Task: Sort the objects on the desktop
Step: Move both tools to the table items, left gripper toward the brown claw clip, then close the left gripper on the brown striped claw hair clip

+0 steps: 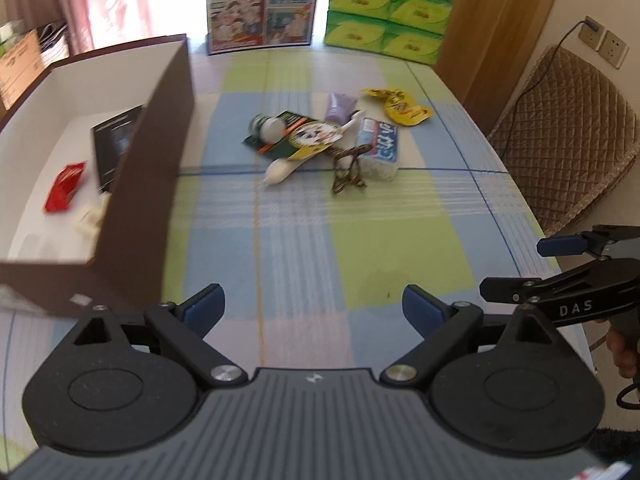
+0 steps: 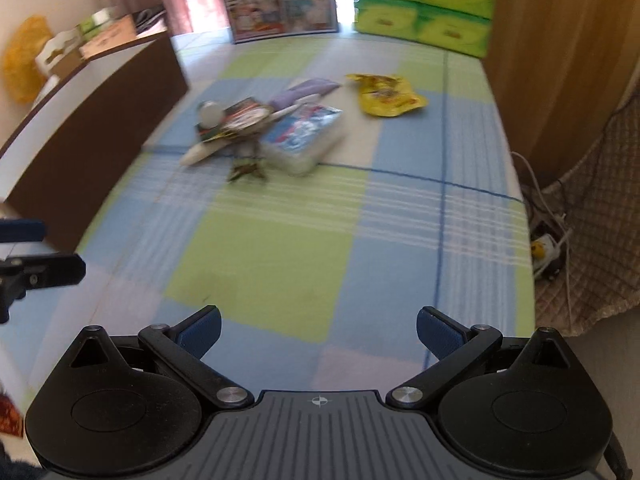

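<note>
The left gripper (image 1: 313, 308) stands wide open, holding nothing, beside the brown box (image 1: 152, 184) (red packet inside). The right gripper (image 2: 319, 330) is likewise spread and empty over the checked cloth (image 2: 280, 256); the heap of objects (image 2: 264, 132) lies well beyond both.

A: What lies ahead of my jaws?
B: On the bench (image 1: 304, 248), a box (image 1: 160, 168) stands left, holding a packet (image 1: 64, 186). The pile (image 1: 320, 142) lies centre; stacked packs (image 1: 390, 12) stand behind it.
</note>
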A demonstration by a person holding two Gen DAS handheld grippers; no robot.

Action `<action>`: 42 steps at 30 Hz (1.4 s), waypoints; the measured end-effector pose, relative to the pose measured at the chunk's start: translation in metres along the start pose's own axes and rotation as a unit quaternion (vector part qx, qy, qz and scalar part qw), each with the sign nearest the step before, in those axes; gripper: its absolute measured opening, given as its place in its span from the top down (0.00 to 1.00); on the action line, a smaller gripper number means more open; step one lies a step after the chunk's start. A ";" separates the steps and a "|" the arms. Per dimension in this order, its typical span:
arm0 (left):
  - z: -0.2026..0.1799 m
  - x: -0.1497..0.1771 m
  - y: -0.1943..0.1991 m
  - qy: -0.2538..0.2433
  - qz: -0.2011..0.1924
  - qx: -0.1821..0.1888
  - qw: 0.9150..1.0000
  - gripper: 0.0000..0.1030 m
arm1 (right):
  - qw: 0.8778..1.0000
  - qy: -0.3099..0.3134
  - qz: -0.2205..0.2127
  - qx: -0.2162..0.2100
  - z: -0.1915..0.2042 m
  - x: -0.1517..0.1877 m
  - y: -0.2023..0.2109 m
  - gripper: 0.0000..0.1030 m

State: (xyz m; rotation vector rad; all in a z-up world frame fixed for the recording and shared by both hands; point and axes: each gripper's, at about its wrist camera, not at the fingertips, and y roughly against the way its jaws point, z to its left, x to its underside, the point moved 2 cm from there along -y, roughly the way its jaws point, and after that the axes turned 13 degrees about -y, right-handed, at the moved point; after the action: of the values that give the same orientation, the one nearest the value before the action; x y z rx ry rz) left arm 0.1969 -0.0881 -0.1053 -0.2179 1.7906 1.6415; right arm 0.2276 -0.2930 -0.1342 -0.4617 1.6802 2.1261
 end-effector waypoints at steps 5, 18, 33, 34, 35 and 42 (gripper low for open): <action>-0.008 -0.020 -0.035 -0.019 -0.017 0.006 1.000 0.14 | 0.999 -0.030 -0.016 0.009 -0.014 -0.025 -0.019 0.02; -0.014 -0.069 -0.125 -0.051 -0.042 -0.013 0.998 0.34 | 0.996 -0.084 -0.017 0.026 -0.040 -0.057 -0.051 0.02; -0.014 -0.089 -0.167 -0.042 -0.035 -0.009 0.998 0.74 | 0.993 -0.108 -0.020 0.029 -0.048 -0.074 -0.064 0.02; -0.013 -0.089 -0.168 -0.040 -0.036 -0.005 0.999 0.75 | 0.994 -0.107 -0.019 0.028 -0.047 -0.075 -0.064 0.02; -0.013 -0.089 -0.168 -0.039 -0.037 -0.006 0.999 0.75 | 0.994 -0.106 -0.019 0.026 -0.045 -0.076 -0.065 0.02; -0.009 -0.071 -0.152 -0.055 -0.031 0.002 0.998 0.82 | 0.996 -0.088 -0.015 0.002 -0.024 -0.081 -0.073 0.02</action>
State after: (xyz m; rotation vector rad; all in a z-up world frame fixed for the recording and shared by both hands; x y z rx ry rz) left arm 0.3305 -0.1476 -0.1882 -0.1769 1.6883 1.5762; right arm 0.3343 -0.3089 -0.1619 -0.2875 1.5698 2.0772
